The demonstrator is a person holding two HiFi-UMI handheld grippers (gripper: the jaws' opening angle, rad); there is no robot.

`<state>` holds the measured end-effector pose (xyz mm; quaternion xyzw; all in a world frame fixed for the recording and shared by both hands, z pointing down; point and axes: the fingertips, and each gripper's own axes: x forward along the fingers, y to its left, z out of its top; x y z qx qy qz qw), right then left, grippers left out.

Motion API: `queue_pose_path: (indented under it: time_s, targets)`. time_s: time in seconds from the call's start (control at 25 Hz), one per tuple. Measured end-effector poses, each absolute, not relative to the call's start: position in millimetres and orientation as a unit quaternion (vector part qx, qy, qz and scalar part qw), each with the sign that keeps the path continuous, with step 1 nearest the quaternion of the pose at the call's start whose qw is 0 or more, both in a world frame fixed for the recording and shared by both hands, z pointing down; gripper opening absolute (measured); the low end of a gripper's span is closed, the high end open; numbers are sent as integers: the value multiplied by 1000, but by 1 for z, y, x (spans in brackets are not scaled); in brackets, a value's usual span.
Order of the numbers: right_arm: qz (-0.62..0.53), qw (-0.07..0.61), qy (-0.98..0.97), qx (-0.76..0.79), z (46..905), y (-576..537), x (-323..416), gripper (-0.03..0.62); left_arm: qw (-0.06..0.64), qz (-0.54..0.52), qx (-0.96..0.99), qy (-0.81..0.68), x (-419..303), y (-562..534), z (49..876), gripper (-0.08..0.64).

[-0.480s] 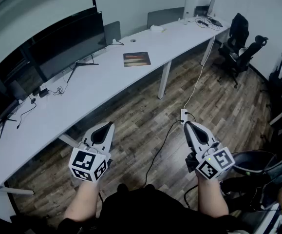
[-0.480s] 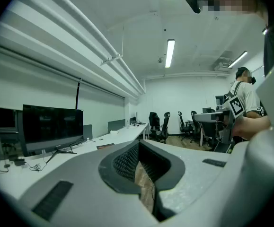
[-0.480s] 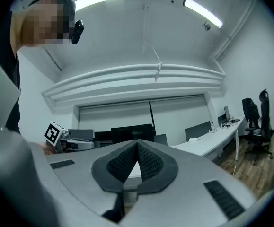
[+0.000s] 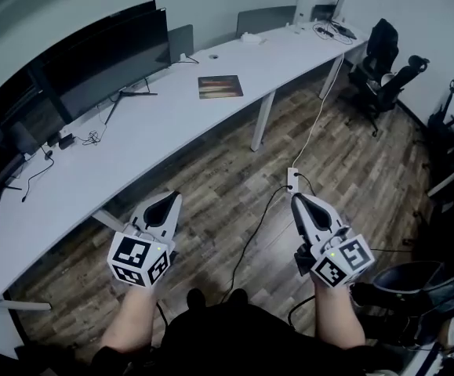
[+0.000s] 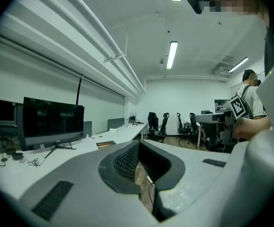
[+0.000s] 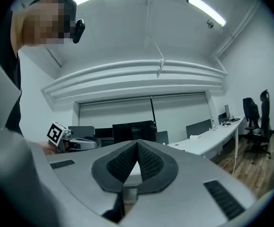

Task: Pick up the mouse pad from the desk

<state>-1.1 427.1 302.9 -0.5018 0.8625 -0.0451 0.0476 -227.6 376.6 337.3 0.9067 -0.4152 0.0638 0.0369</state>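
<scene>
So both grippers are held out over the wood floor [image 4: 211,180], well apart from the long white surface [image 4: 132,149] — neither one is carrying anything. The left hand-held gripper [image 4: 169,202] has its jaws pressed together at the tips, with nothing between them. It's the same deal with the right hand-held gripper [image 4: 298,203] — jaws closed and empty, pointing about level. The mouse pad [image 4: 219,87] lies flat on the surface, a dark rectangle with a reddish-brown print, off to the right of the big dark monitor [image 4: 109,57] and close to the front edge. A black cable [image 4: 252,237] runs along the floor between the two grippers up to a white power strip [image 4: 292,180]. A couple of black office chairs [image 4: 383,77] stand at the far right end.
</scene>
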Motion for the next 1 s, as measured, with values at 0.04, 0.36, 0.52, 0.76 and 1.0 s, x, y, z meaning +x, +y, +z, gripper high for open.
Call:
queue_pose_path:
  time_s: [0.04, 0.36, 0.52, 0.76, 1.0]
  targets:
    - [-45, 48, 861, -505, 304, 429, 1, 3, 37, 63, 907, -414, -227, 377, 338, 9]
    - [-52, 65, 848, -524, 304, 442, 30, 3, 40, 61, 908, -413, -209, 381, 337, 9]
    - [-59, 92, 858, -501, 300, 452, 45, 5, 29, 67, 907, -415, -187, 389, 333, 9]
    - [-90, 107, 862, -488, 316, 469, 77, 5, 14, 66, 907, -415, -147, 409, 326, 9]
    - [-94, 109, 865, -481, 321, 476, 93, 5, 14, 68, 907, -415, -127, 407, 329, 9]
